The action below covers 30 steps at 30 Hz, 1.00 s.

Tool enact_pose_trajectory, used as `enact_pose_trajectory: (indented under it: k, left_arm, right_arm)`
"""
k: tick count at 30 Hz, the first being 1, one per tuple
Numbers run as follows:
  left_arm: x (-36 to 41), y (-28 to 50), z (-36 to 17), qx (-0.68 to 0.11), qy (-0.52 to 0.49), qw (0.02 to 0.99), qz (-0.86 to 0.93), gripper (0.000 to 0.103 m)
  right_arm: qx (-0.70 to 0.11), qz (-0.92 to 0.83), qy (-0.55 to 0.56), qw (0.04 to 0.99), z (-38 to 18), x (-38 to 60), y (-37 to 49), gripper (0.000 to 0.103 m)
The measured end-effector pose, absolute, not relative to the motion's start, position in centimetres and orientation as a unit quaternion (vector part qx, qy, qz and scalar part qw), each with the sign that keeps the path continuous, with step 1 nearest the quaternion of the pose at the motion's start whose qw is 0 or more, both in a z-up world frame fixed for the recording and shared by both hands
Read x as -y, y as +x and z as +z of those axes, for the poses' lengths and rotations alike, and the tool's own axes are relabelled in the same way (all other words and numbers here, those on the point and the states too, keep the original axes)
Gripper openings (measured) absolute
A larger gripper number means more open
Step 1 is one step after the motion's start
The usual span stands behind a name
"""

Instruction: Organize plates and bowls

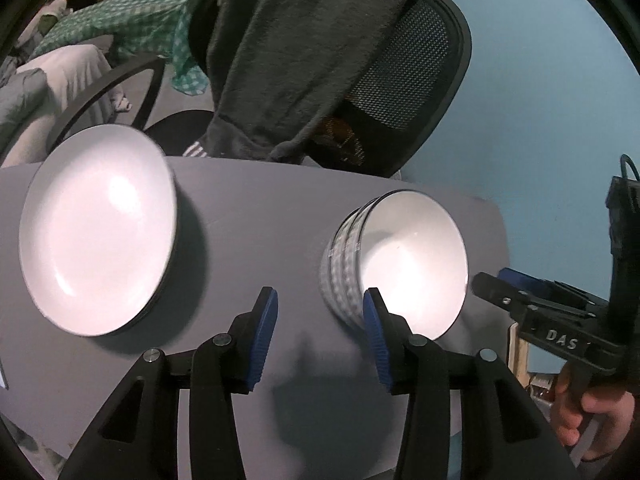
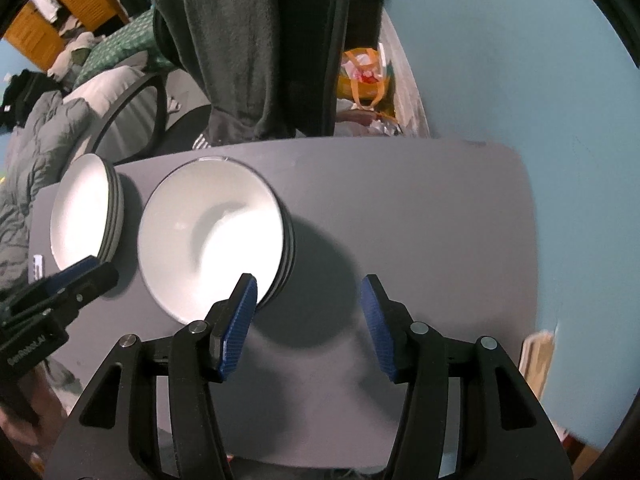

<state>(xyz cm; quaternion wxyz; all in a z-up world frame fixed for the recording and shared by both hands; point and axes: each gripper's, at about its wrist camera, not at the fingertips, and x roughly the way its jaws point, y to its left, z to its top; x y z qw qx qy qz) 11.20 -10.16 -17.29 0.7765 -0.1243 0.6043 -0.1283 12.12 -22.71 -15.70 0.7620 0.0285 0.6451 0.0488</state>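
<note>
Your left gripper (image 1: pixel 320 336) points steeply down at the grey table (image 1: pixel 260 208), its 2 blue-padded fingers (image 1: pixel 264 340) apart with only bare tabletop between them. In the left wrist view the right-hand pad sits in front of the patterned outer wall of the stack of bowls (image 1: pixel 404 264), but you cannot tell from this angle whether it touches. That stack is white inside with a grey-and-white pattern outside and stands on the right part of the table; its nested rims show at the upper left edge. The stack of plates (image 1: pixel 100 232), white with dark rims, lies well apart from it on the left part of the table. Your right gripper (image 2: pixel 310 328) also points down with its fingers (image 2: pixel 240 332) spread and nothing held; its left pad overlaps the near rim of the bowls in the right wrist view, while the gap between the pads is over the bowls' shadow on the table. In the left wrist view your right gripper appears at the right edge, beside the bowls, with a hand (image 1: pixel 592 412) on its handle. Behind the table stands a mesh-backed office chair (image 1: pixel 408 80) draped with a dark grey garment (image 1: pixel 304 48).
</note>
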Motion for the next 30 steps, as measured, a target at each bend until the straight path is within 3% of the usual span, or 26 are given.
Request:
enact_pose_trajectory:
  k: [26,30]
  left_arm:
    - [15.0,15.9,-22.6,-0.683,-0.119,0.713,-0.099,0.047]
    - [14.7,15.6,-23.0,-0.692,-0.136,0.702,-0.098,0.042]
  right_arm:
    - [-0.697,0.183,-0.021,0.693,-21.5,21.6,18.3,0.053]
    - [-0.698,0.198,-0.018,0.688,-21.8,21.3,18.8,0.053]
